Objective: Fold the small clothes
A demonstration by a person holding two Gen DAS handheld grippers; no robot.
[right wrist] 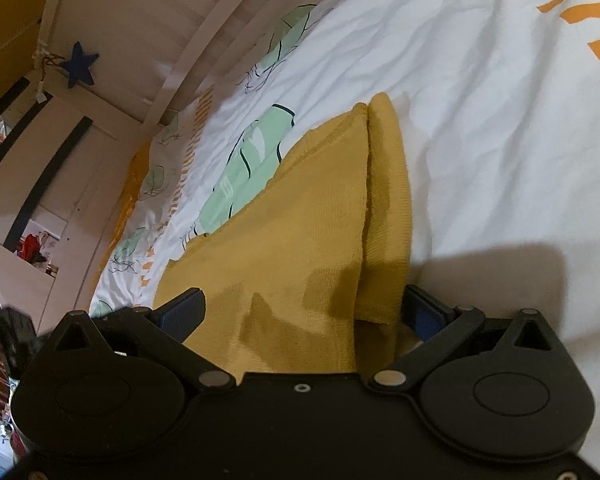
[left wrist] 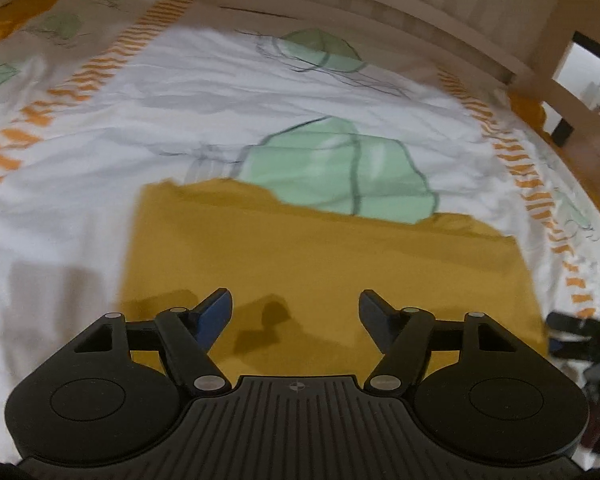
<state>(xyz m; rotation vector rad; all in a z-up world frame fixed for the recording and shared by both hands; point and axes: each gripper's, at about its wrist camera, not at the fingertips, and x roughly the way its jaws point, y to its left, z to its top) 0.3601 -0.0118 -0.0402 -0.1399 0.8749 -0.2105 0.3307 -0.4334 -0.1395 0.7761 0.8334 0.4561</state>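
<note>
A mustard-yellow garment lies folded flat on a white bedsheet printed with green leaves and orange stripes, beside a pale wooden bed rail. Above the cloth, the left gripper hangs with its jaws apart and nothing between them. At right, the right gripper stands wide around the garment's raised fold, its pads not visibly pressing.
</note>
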